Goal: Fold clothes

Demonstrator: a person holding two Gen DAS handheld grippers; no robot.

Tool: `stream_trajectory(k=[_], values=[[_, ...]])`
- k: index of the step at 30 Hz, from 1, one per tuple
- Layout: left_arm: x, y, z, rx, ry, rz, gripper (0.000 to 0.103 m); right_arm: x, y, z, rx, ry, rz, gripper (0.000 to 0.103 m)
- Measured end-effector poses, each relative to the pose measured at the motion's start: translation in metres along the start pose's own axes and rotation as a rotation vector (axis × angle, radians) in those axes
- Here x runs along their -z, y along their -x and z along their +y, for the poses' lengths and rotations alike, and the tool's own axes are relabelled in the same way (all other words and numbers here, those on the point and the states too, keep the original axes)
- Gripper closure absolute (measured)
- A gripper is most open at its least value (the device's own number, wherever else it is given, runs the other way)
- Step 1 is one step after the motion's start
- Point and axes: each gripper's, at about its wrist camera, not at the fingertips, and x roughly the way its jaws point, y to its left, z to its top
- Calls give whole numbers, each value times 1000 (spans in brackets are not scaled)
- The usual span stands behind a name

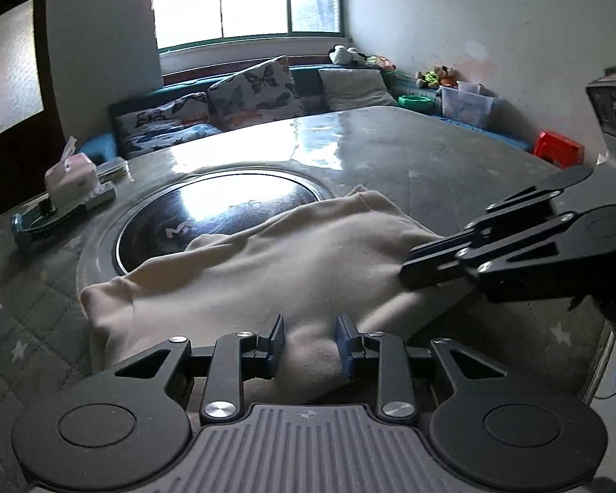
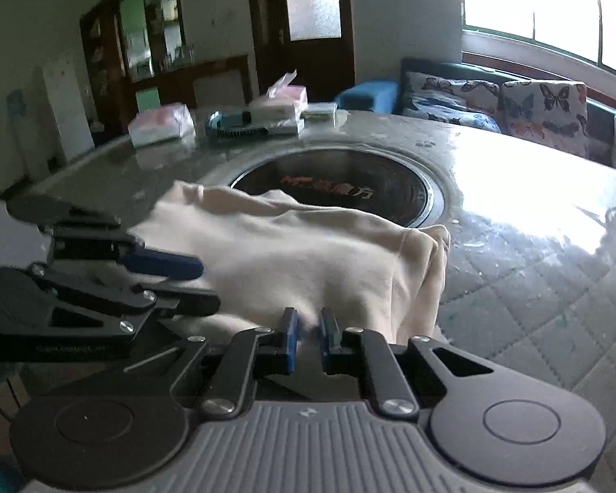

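We see a soft, cream fleece garment [image 1: 267,271] rumpled just ahead of both grippers. Our left gripper [image 1: 310,345] pinches a fold of it; our right gripper [image 2: 308,339], jaws narrow, grips its near edge.

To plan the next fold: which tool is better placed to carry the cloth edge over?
Probably the right tool: its fingers look closed on the cream garment near edge. The left tool stands wider, fabric bunched between its fingers.

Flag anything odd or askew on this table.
The cream garment lies rumpled, its far edge draped over the dark round inset in the table, not on flat surface. Both grippers, left and right, pinch its near edge.
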Motion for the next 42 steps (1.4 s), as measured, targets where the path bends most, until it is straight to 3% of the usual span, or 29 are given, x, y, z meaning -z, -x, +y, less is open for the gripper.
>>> stream_trajectory(k=[4,10,13,17,23,33,42], values=[[4,7,7,-10,7,1,71,-1,17,3,14,18,-32,93],[14,19,18,-37,47,13,71,10,9,-4,31,-3,16,94],[16,29,27,-59,78,8,71,3,16,3,33,24,-5,93],[22,33,43,-83,131,24,71,-6,17,15,-10,49,-34,93],[33,35,60,-98,190,54,71,-2,3,26,-35,71,-4,92],[11,36,61,-104,202,18,72,-13,-2,12,10,50,-11,89],[9,17,76,-108,241,50,72,-18,-22,-10,41,4,22,89]])
